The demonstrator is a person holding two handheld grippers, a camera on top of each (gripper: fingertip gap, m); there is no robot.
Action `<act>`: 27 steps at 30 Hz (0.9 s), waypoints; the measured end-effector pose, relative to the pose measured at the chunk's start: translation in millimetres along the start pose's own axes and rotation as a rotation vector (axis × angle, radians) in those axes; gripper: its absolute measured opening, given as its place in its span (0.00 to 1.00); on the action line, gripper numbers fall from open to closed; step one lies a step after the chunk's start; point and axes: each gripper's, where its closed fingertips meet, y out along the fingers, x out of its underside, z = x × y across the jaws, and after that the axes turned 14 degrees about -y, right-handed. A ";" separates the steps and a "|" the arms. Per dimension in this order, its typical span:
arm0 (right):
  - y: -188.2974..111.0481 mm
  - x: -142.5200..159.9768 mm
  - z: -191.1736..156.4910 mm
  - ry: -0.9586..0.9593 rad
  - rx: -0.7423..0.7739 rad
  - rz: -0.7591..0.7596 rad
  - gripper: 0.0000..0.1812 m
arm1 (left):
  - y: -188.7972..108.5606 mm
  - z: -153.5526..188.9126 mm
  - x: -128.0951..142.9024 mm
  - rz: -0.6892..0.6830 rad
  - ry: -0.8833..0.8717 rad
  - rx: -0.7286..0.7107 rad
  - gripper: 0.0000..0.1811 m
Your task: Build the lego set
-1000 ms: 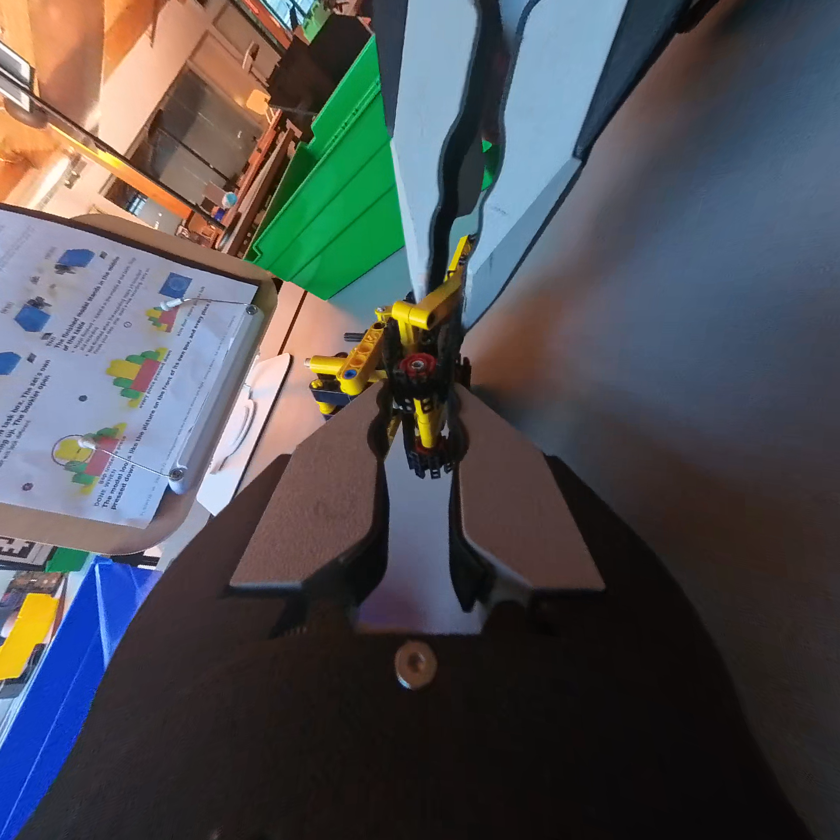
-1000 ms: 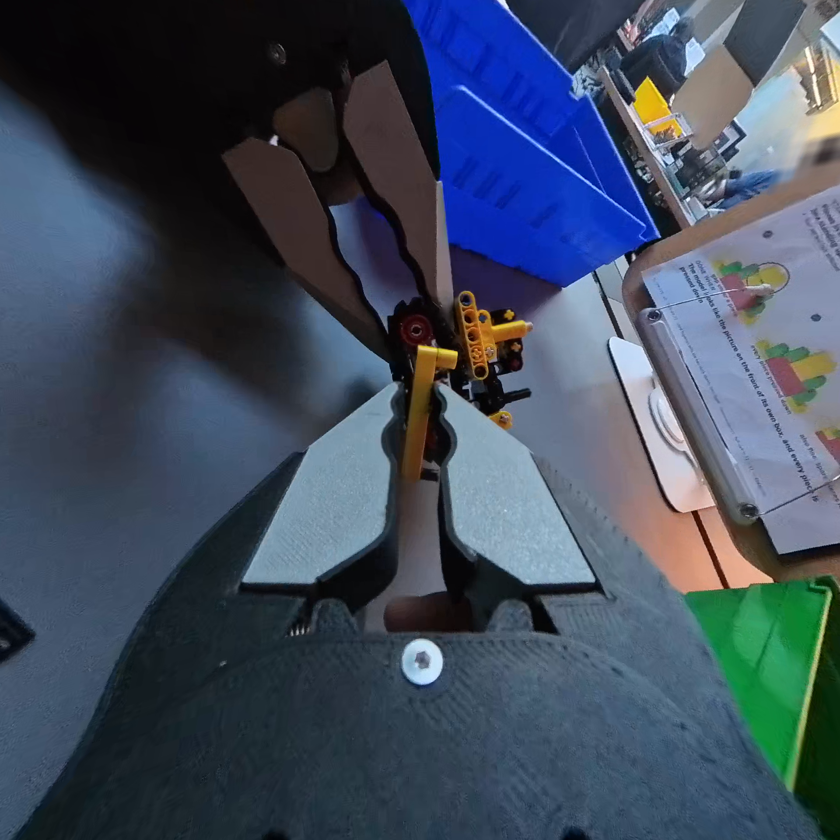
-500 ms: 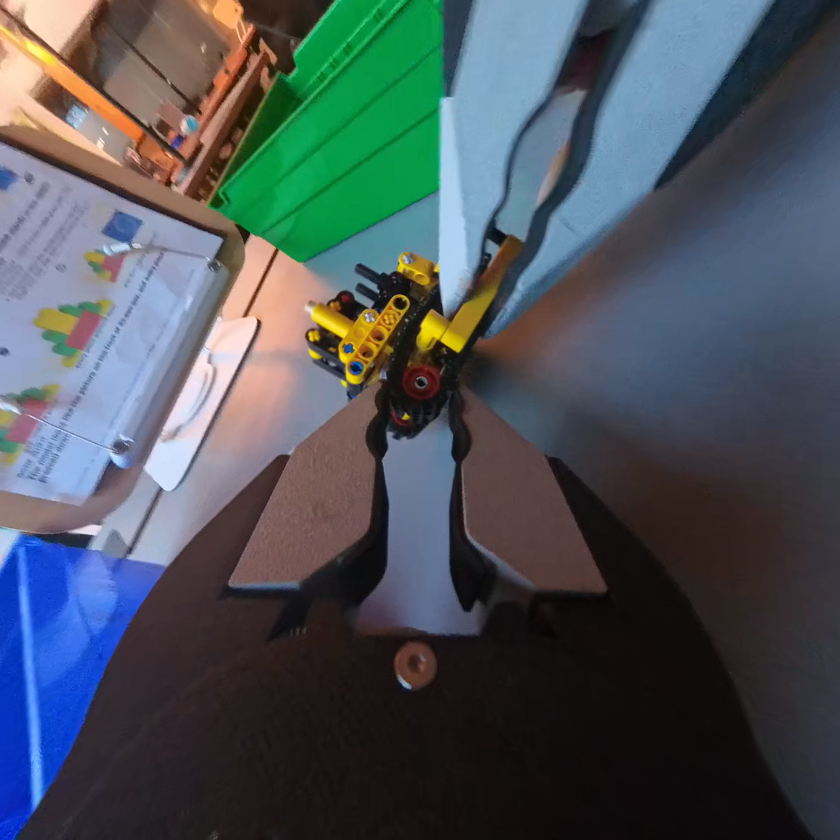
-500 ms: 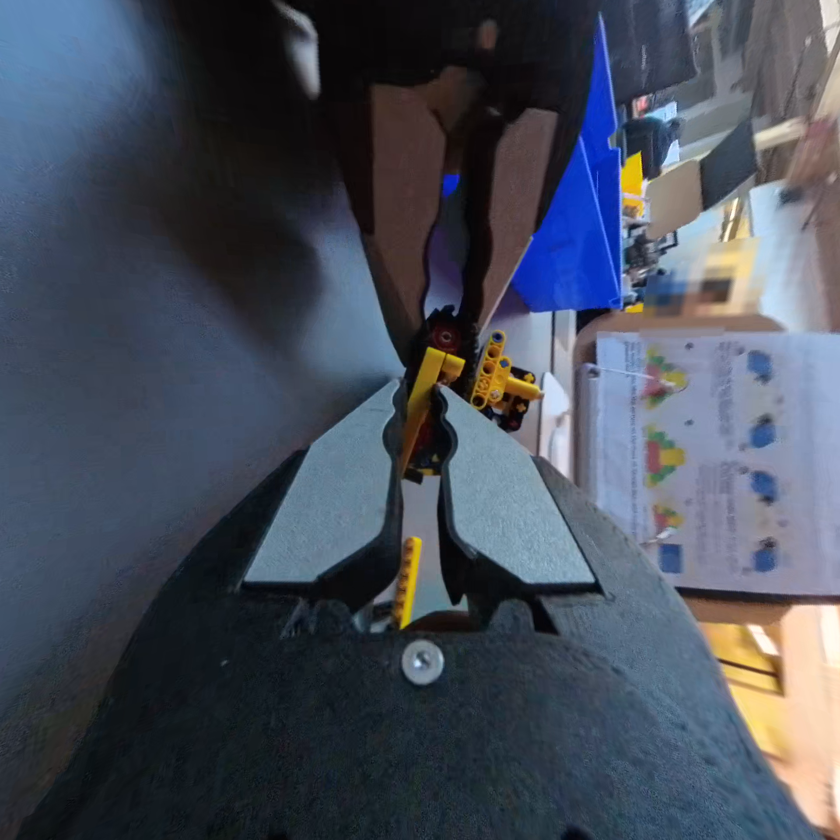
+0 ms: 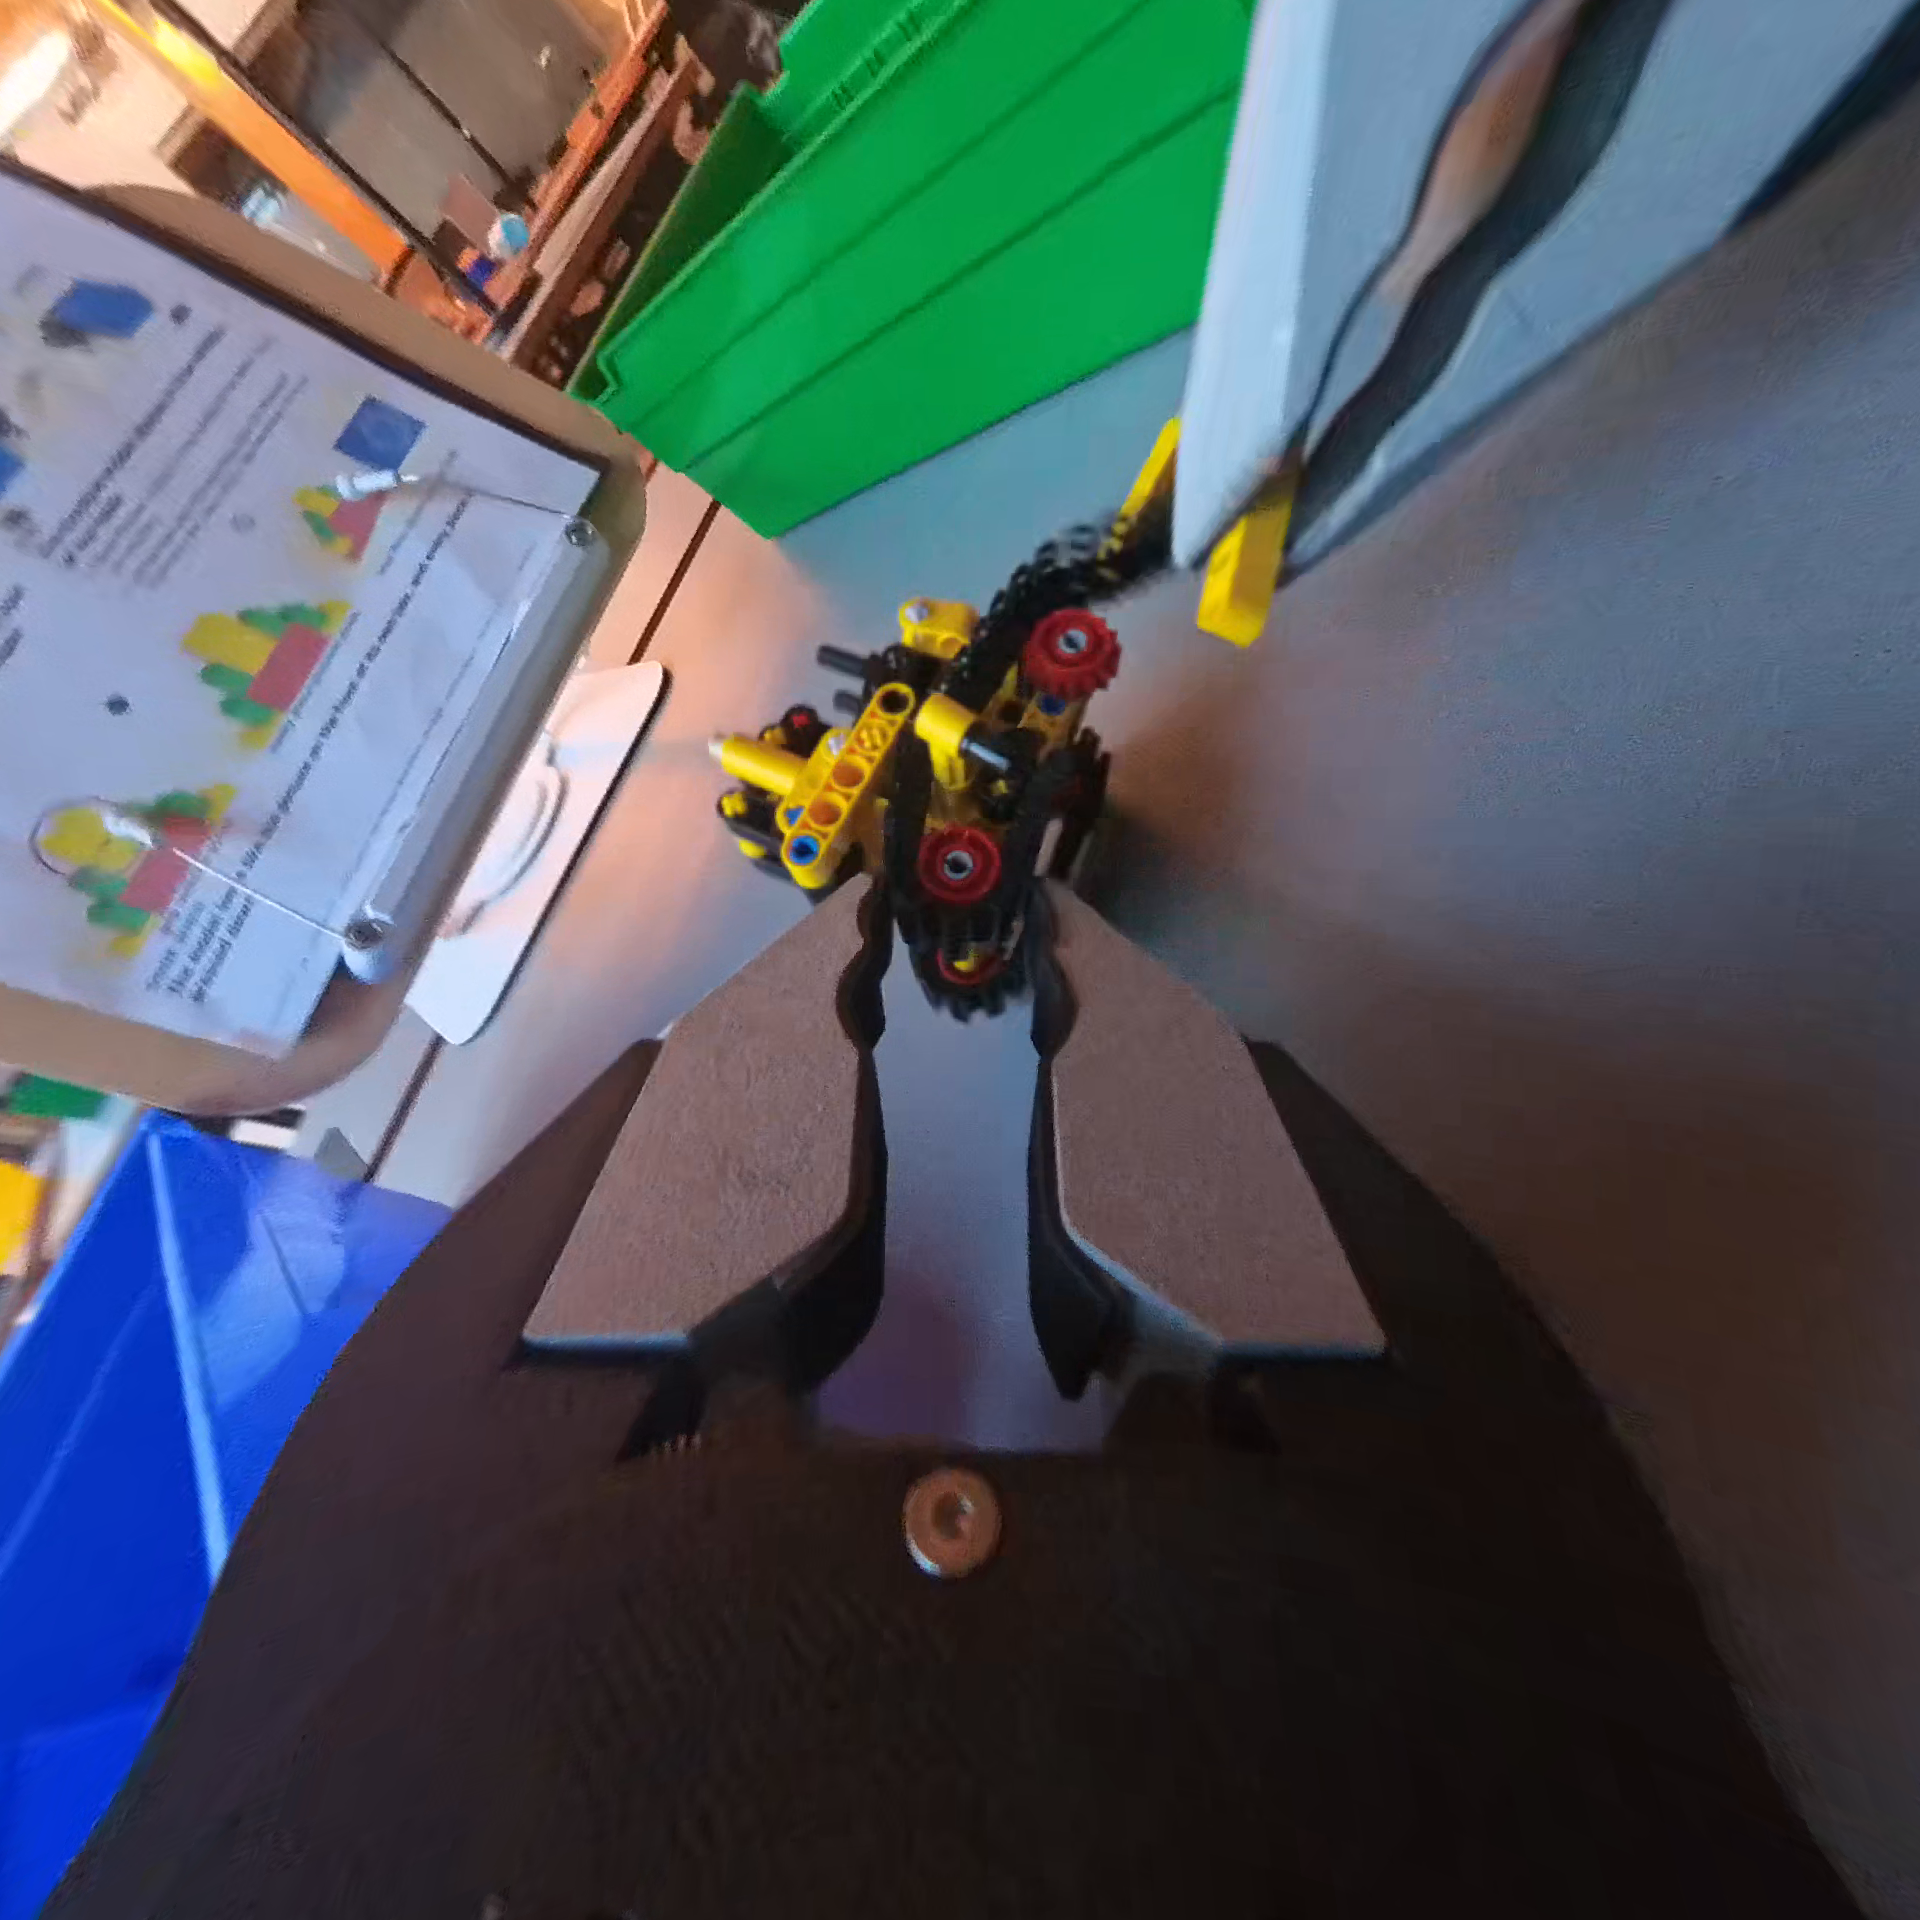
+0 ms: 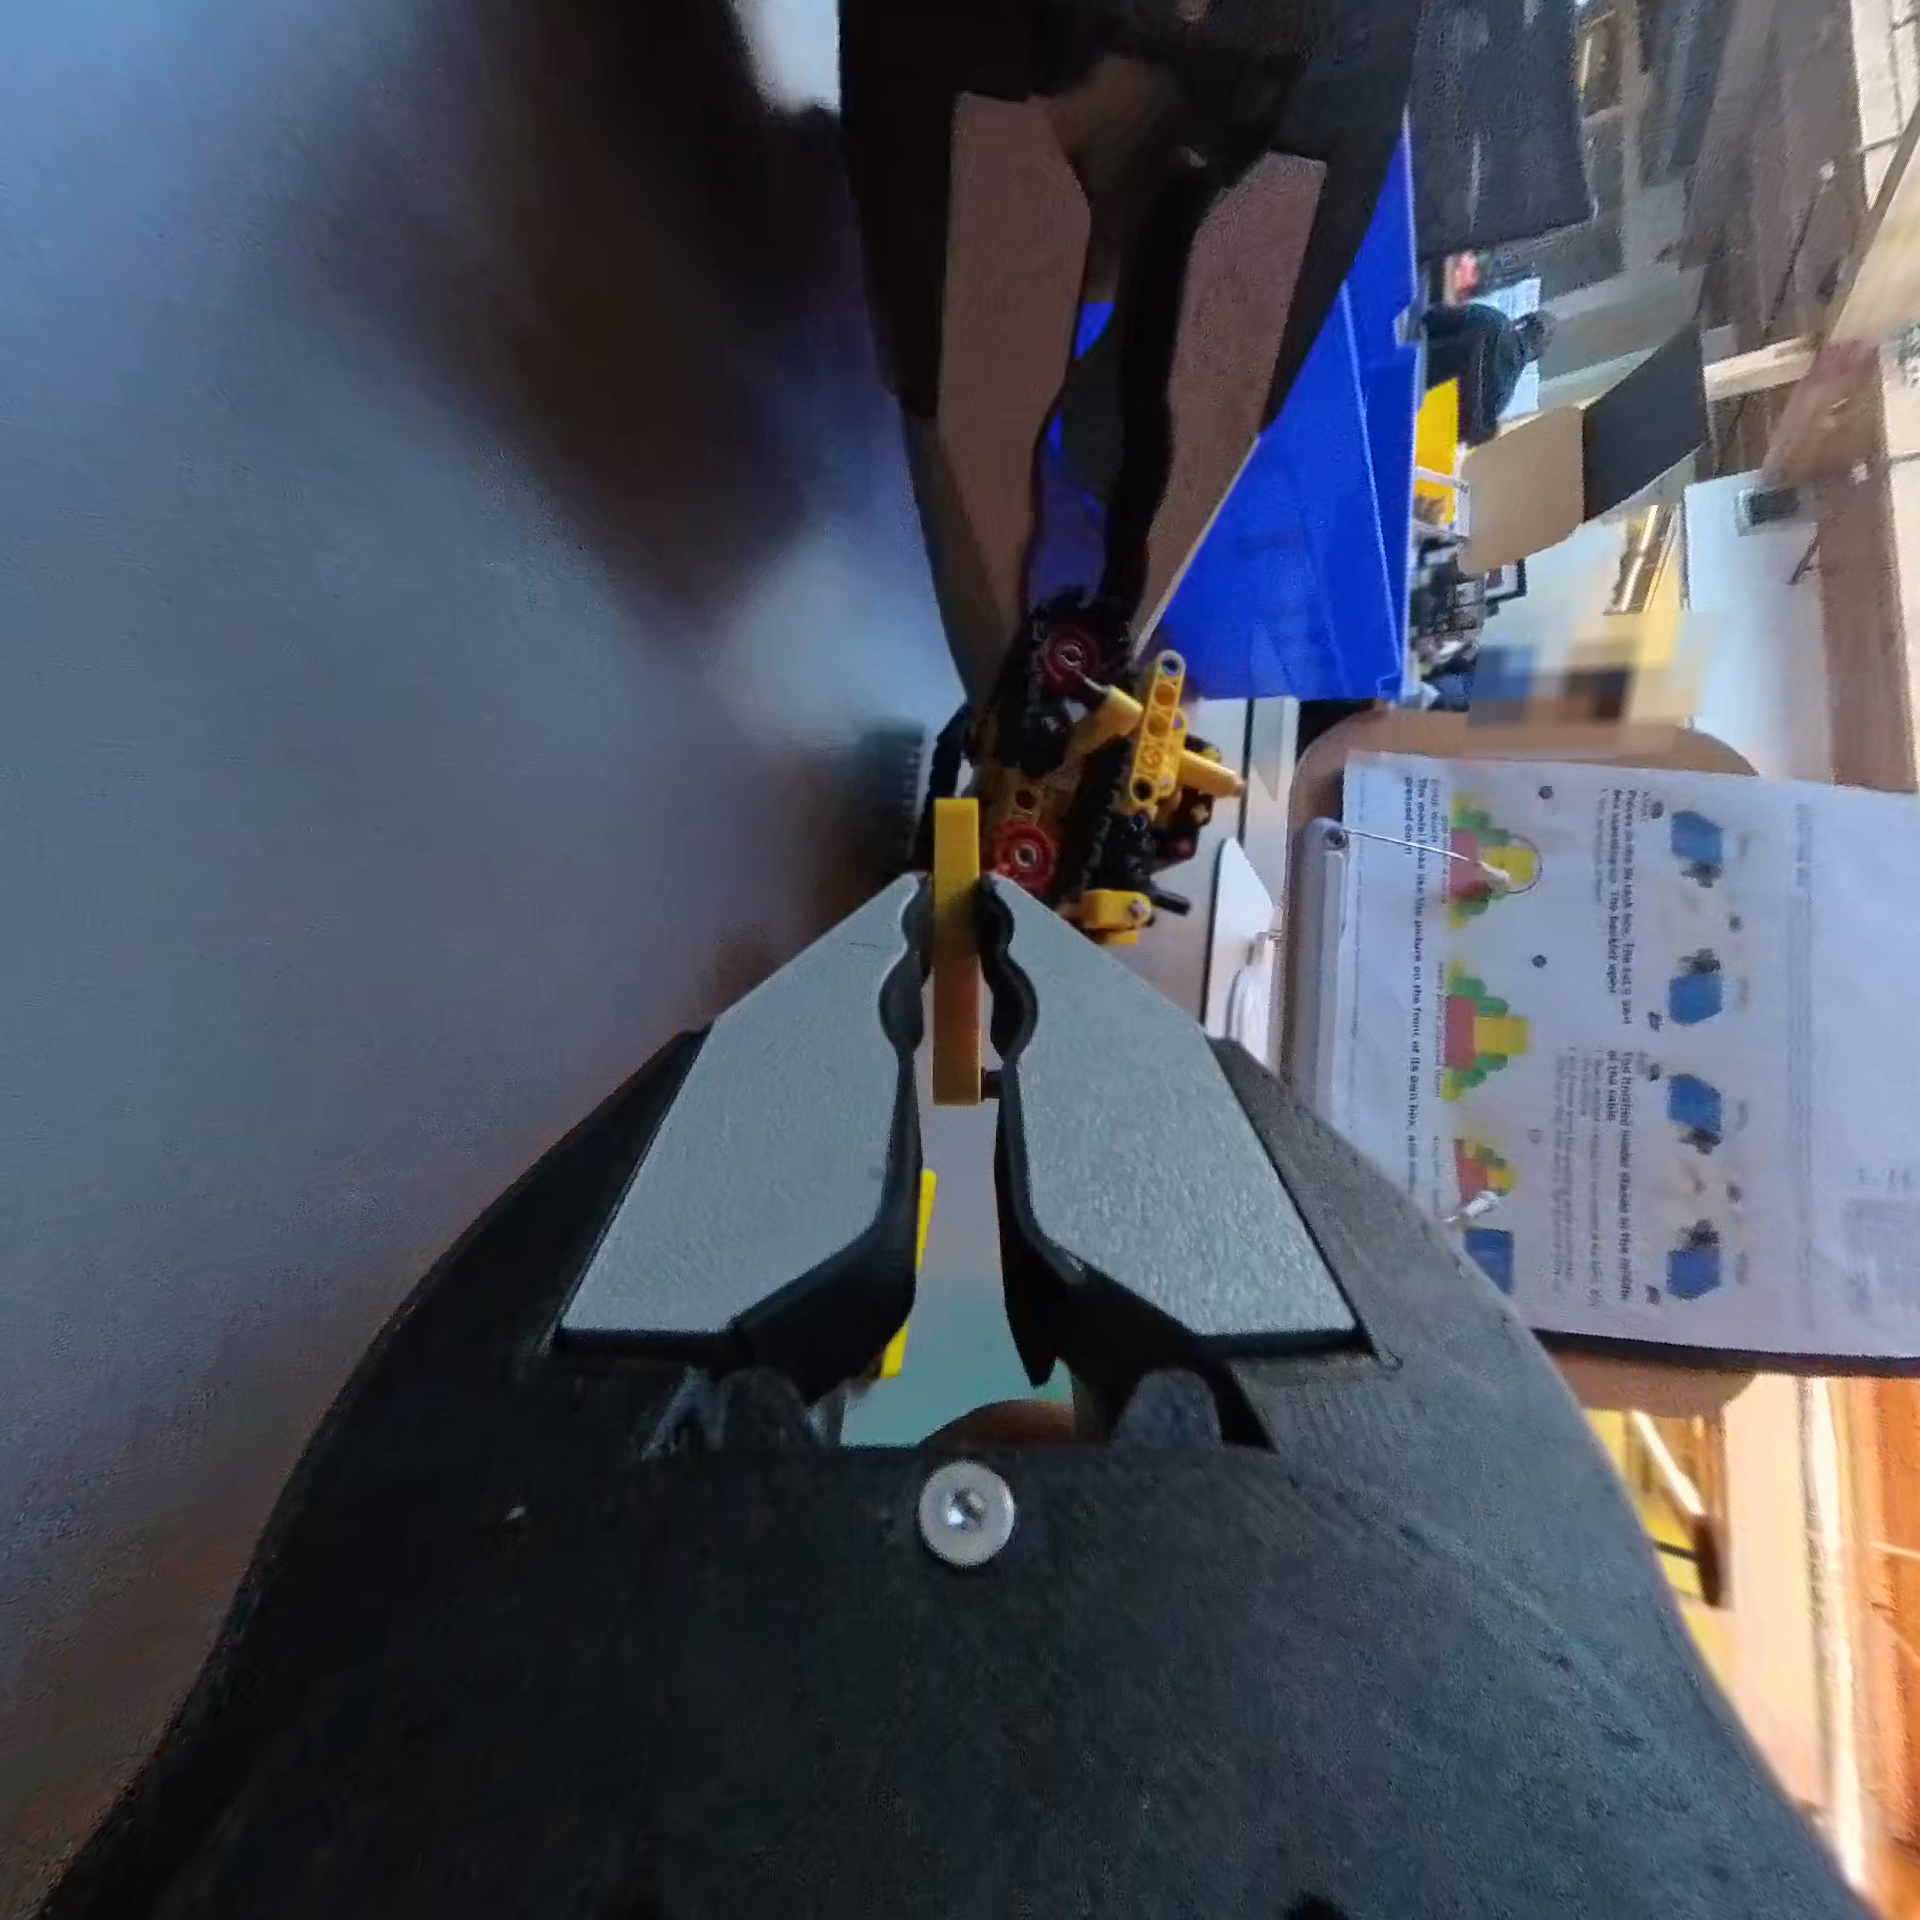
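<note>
A yellow and black lego model (image 5: 935, 769) with red gears and a black track rests against the grey table. My left gripper (image 5: 956, 925), with brown pads, is shut on the model's near end around the track and a red gear. My right gripper (image 6: 951, 899), with grey pads, is shut on a flat yellow beam (image 6: 954, 935) held edge-on. The beam sits just in front of the model (image 6: 1081, 790). In the left wrist view the beam (image 5: 1236, 571) shows at the right gripper's tips (image 5: 1236, 499), slightly apart from the model body. I cannot tell whether they still touch.
A picture sheet on a wooden board (image 5: 260, 644) stands left of the model, also in the right wrist view (image 6: 1558, 1039). Green bins (image 5: 935, 260) are behind it and a blue bin (image 5: 156, 1403) nearby. A white flat plate (image 5: 561, 831) lies by the board. My right fingertips sit around 7 cm from my left ones.
My right gripper has drawn back from the model with the yellow beam still in it. The model now shows more of its track and a second red gear. Both views have swung round.
</note>
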 end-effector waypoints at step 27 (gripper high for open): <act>-15.2 74.8 -40.9 0.837 -0.326 -0.057 0.16 | 1.2 -20.5 49.0 -0.226 0.054 -0.106 0.13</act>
